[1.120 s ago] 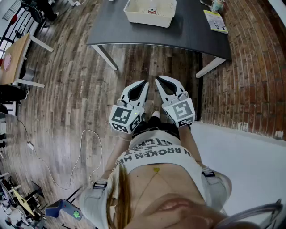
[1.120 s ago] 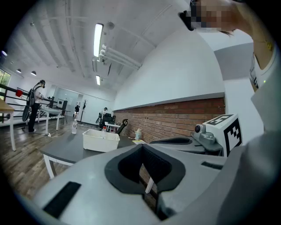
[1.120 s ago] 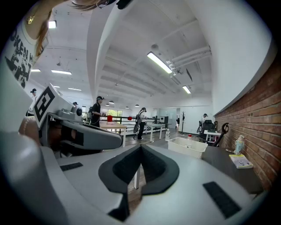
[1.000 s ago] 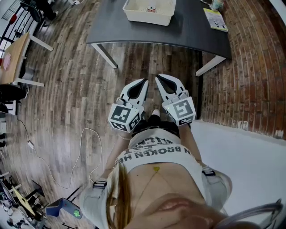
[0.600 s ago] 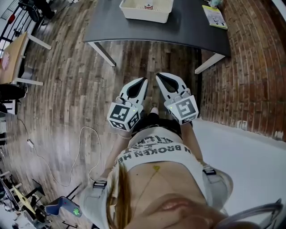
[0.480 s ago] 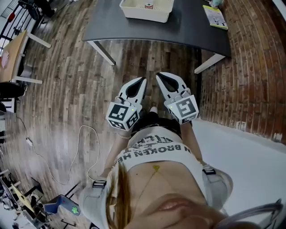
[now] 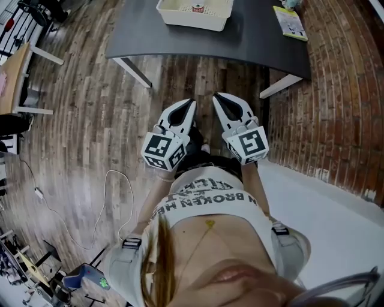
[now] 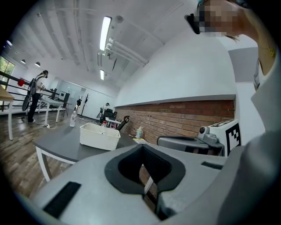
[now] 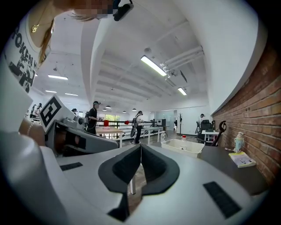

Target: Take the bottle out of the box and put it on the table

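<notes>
box [image 7: 180, 21]: far rim cut by head view's top edge
bottle [image 7: 197, 7]: only top shows, rest hidden in box
table [image 7: 252, 42]: far side cut off

- Floor [image 7: 198, 78], in front of the table [image 7: 252, 42]: open boards, free passage.
- Left leg [image 7: 135, 73] and right leg [image 7: 279, 87]: slanted struts under the front edge, with a wide gap between them.
- Box [image 7: 192, 24]: open-topped, its walls ring the bottle [image 7: 197, 7].
- Booklet [image 7: 290, 24]: lies flat, well apart from the box, with bare tabletop between them.
- Brick wall [image 7: 336, 90]: closes off the table's right side.
</notes>
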Action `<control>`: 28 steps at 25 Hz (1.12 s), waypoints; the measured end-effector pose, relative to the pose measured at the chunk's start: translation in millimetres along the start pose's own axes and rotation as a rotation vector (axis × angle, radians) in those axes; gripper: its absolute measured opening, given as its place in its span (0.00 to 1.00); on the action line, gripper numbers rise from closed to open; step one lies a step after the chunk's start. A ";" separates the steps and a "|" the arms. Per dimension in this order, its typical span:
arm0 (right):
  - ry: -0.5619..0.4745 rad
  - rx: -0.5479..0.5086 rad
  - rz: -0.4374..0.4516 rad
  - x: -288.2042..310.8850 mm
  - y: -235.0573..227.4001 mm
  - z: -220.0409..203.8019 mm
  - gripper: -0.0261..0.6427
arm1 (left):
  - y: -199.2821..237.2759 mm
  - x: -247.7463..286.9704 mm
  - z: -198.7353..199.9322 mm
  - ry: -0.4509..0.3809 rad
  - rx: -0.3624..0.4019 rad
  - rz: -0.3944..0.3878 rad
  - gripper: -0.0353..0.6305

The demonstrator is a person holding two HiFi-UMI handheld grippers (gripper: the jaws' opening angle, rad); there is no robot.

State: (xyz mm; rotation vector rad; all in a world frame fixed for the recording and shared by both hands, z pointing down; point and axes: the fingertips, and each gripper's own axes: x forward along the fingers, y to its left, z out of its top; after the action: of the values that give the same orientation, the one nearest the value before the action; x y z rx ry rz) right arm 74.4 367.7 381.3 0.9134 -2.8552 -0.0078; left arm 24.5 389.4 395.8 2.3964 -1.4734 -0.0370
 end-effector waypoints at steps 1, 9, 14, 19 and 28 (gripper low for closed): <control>0.000 0.003 -0.005 6.0 -5.0 0.1 0.05 | 4.5 7.4 2.1 0.003 0.002 -0.009 0.06; 0.003 -0.012 -0.015 64.5 -44.6 6.8 0.05 | 43.6 69.0 26.4 0.012 0.022 -0.086 0.06; 0.013 -0.010 -0.025 96.0 -64.5 11.4 0.05 | 64.9 96.6 34.2 0.030 0.017 -0.117 0.06; 0.018 -0.008 -0.042 122.3 -76.8 11.5 0.05 | 89.3 112.1 37.5 0.047 0.006 -0.136 0.06; 0.030 -0.005 -0.068 159.2 -80.4 9.2 0.05 | 123.8 124.9 42.5 0.059 0.005 -0.177 0.06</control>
State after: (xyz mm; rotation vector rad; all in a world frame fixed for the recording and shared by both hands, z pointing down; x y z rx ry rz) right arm -8.6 209.8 389.8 1.0005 -2.7940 -0.0080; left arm -32.4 218.2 409.6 2.5024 -1.2338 -0.0037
